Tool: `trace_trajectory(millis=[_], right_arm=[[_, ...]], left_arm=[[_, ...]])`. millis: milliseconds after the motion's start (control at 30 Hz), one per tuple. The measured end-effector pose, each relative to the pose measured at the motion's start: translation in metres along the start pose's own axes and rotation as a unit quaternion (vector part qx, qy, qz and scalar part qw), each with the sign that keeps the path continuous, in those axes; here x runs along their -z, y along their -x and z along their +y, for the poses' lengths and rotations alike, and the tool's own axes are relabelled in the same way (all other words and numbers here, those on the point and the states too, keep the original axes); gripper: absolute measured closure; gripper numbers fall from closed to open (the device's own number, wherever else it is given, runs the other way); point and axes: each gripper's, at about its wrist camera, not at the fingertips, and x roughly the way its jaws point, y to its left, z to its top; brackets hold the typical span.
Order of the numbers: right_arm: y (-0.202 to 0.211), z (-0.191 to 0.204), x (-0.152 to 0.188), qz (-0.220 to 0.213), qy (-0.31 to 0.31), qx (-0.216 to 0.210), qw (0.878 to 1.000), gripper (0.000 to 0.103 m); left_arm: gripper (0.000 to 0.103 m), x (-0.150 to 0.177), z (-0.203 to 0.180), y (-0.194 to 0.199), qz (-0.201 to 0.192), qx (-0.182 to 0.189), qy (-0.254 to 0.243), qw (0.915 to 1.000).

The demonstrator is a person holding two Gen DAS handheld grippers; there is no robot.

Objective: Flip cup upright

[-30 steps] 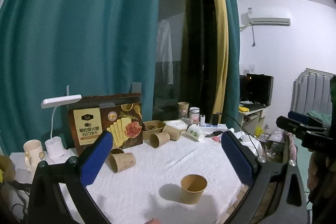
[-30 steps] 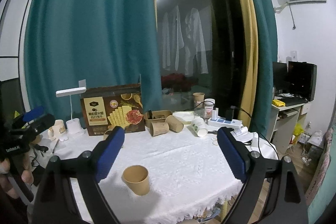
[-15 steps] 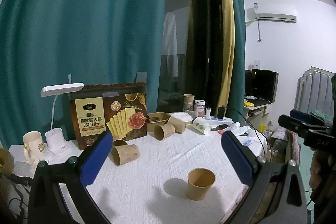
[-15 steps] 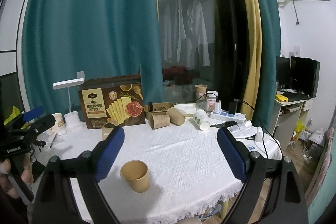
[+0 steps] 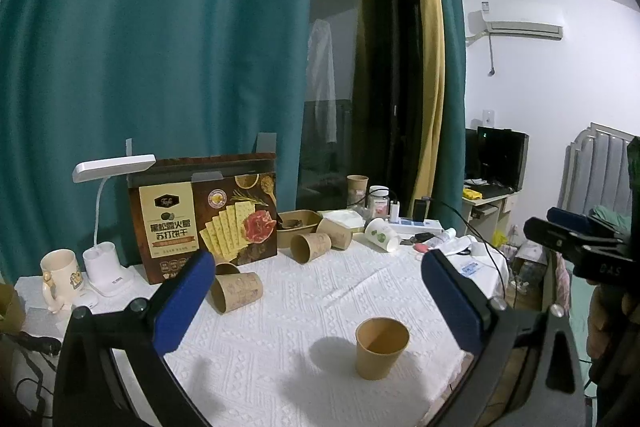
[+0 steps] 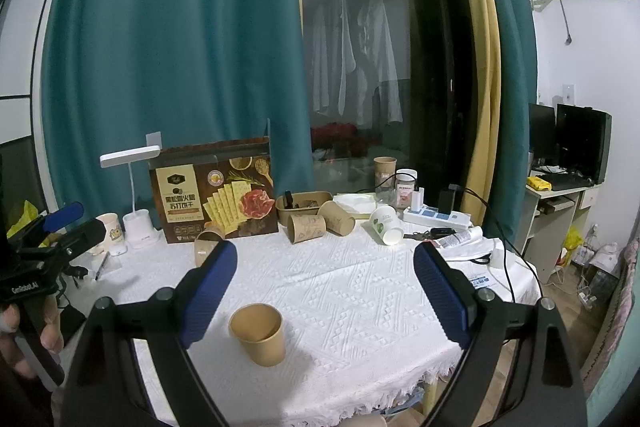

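White tablecloth (image 6: 360,291) bears an upright cup (image 6: 258,333); both tools, left (image 5: 316,301) and right (image 6: 326,293), gape empty

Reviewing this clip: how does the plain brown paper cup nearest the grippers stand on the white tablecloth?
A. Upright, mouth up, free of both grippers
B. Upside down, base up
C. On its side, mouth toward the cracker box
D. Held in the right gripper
A: the brown paper cup stands mouth up on the tablecloth, its hollow inside visible, with the right gripper and left gripper both open and clear of it.
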Motion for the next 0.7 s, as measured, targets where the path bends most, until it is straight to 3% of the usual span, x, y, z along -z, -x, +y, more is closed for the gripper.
trace_trajectory(millis=[700], right_arm=[[-0.003, -0.0002, 0.0072, 0.005, -0.003, -0.001, 1.0, 0.015]], left_arm=[[0.0, 0.0049, -0.0038, -0.0033, 0.0, -0.001, -0.005, 1.0]])
